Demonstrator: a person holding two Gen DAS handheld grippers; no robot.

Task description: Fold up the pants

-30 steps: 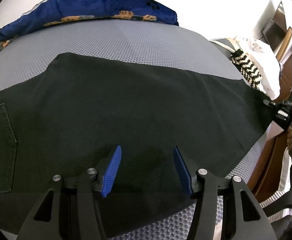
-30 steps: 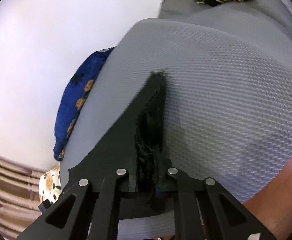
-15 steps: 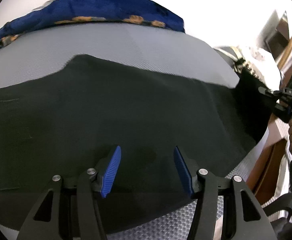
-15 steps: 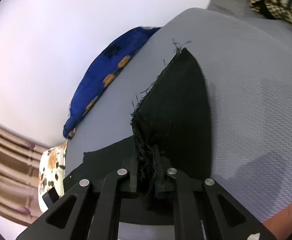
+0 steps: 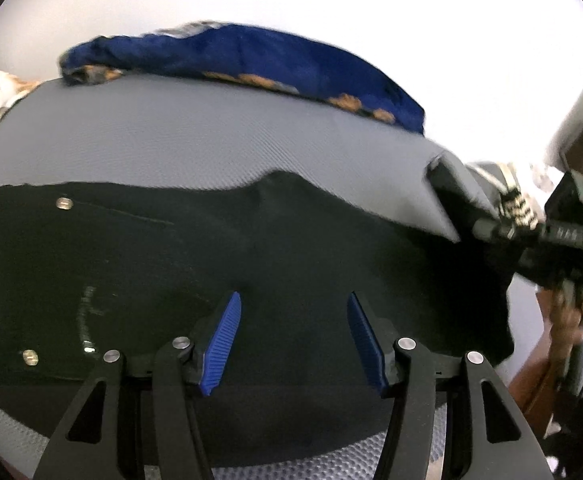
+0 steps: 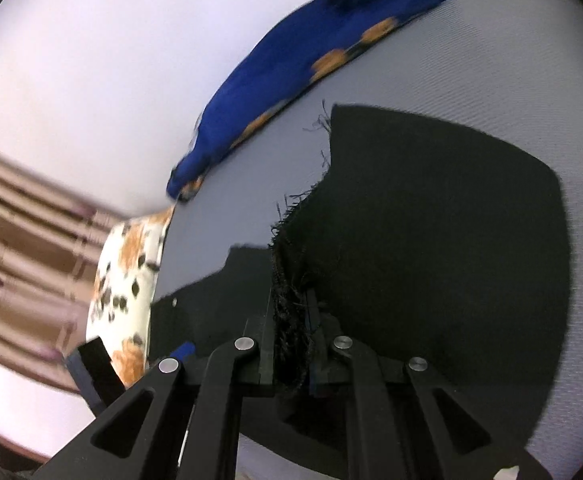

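We see black pants [image 5: 251, 264] spread on the grey bed [image 5: 211, 136], a blue pillow [image 5: 251, 56] behind. Our left claw [image 5: 291, 340] hangs spread above them; our right claw [image 6: 291, 344] pinches the frayed hem, now carried further over the cloth than before.

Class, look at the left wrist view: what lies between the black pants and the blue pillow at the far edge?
Only a bare stretch of grey mesh bed cover separates the black pants from the blue pillow, clearest in the left wrist view.
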